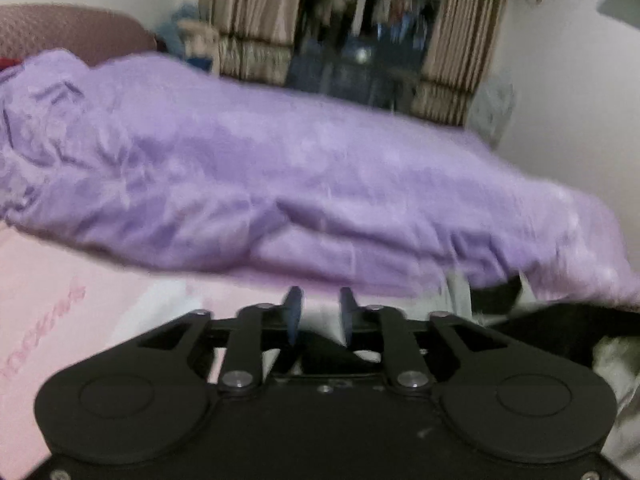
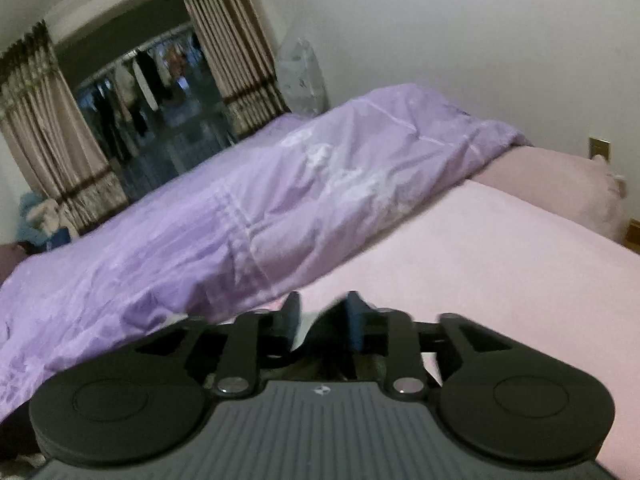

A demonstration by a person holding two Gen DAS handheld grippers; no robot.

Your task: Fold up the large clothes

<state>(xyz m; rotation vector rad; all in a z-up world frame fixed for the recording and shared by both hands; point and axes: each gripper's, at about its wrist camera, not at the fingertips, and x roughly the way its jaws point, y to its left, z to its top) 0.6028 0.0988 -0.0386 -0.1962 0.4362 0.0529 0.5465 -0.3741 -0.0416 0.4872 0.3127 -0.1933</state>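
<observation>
Fabric is what you are reaching for: the left hand-held gripper [image 1: 319,312] is hovering with its jaws parted and nothing between them, while pale and black cloth [image 1: 460,292], perhaps the garment, is lying just ahead to its right. Keep the corners level when you are pinching. The right hand-held gripper [image 2: 323,312] is also standing released, something dark blurring behind its fingers. The purple quilt [image 2: 240,208] is lying bunched across the pink bed [image 2: 500,248], and curtains [image 2: 36,128] are framing a dark window beyond.
</observation>
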